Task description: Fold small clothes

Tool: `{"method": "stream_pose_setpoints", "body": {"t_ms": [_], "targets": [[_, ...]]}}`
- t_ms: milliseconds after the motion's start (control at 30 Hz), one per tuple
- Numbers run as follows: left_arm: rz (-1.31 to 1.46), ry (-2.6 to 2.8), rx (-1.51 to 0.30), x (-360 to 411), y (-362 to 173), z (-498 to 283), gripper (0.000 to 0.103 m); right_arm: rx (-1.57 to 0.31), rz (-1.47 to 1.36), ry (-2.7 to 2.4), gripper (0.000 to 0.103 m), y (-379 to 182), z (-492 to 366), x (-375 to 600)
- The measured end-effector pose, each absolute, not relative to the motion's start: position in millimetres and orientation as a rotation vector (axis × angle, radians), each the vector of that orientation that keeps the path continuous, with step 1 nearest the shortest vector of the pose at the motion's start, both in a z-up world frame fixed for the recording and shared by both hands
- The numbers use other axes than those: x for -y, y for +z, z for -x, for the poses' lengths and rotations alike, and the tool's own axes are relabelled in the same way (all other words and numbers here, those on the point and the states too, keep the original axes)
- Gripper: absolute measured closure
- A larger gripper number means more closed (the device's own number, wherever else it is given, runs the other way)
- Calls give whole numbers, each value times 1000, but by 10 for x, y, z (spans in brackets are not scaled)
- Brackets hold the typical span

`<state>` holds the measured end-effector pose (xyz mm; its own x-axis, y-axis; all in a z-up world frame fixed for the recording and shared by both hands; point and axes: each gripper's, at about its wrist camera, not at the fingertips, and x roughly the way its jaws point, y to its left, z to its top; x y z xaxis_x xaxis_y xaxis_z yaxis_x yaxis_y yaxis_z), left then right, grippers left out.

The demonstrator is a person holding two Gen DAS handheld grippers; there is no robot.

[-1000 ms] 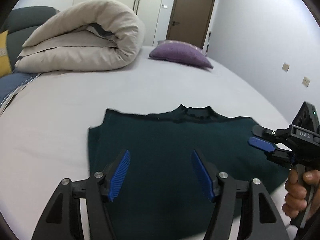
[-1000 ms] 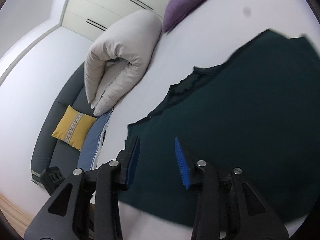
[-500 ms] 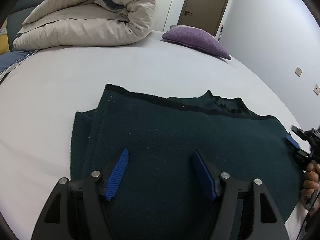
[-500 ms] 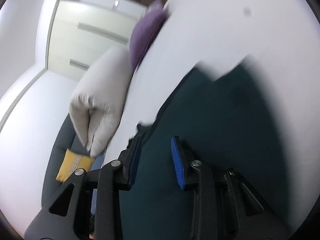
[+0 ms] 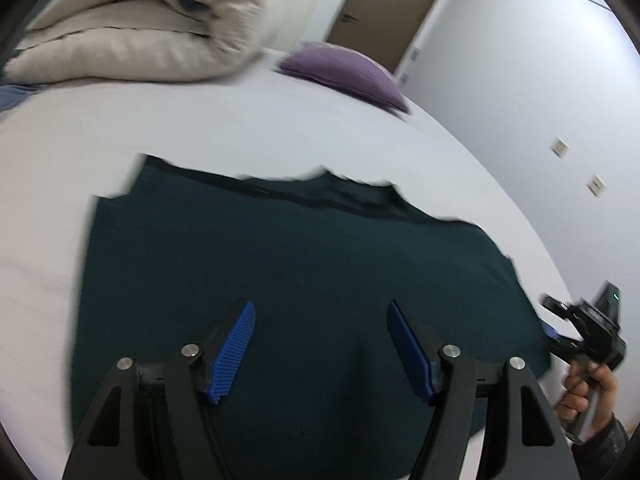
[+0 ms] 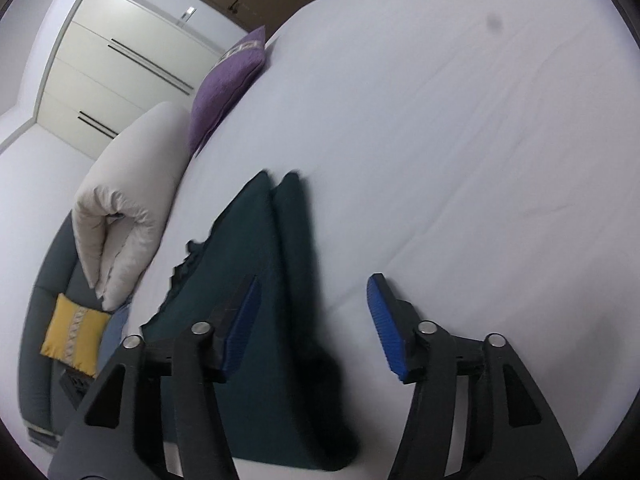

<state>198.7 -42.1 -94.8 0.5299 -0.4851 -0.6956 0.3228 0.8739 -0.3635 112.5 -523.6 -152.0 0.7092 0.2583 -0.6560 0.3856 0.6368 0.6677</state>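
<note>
Dark green sweater (image 5: 288, 280) lies flat on the white bed (image 5: 240, 120), neckline toward the purple pillow (image 5: 344, 72) and the rolled duvet (image 5: 132, 28). From the left wrist view, the left gripper (image 5: 320, 344) hovers over the sweater's near half with its jaws wide and nothing between them; at the right edge a hand (image 5: 588, 392) carries the right gripper (image 5: 560, 324) beside the sweater's side. From the right wrist view, the right gripper (image 6: 312, 320) has just been opening its jaws, which straddle the sweater's doubled side edge (image 6: 296, 248) without pinching it. One risk I judge: a grab taken from here could catch only the top layer, so the fold would slide apart or bunch when lifted.
</note>
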Motion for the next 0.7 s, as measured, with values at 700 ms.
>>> {"method": "stream_pose_setpoints", "body": {"t_ms": [700], "targets": [[81,-437,-952,824,-1186,-2004,28,-915,-1117,204,52,-1656,-1220,5043]]}}
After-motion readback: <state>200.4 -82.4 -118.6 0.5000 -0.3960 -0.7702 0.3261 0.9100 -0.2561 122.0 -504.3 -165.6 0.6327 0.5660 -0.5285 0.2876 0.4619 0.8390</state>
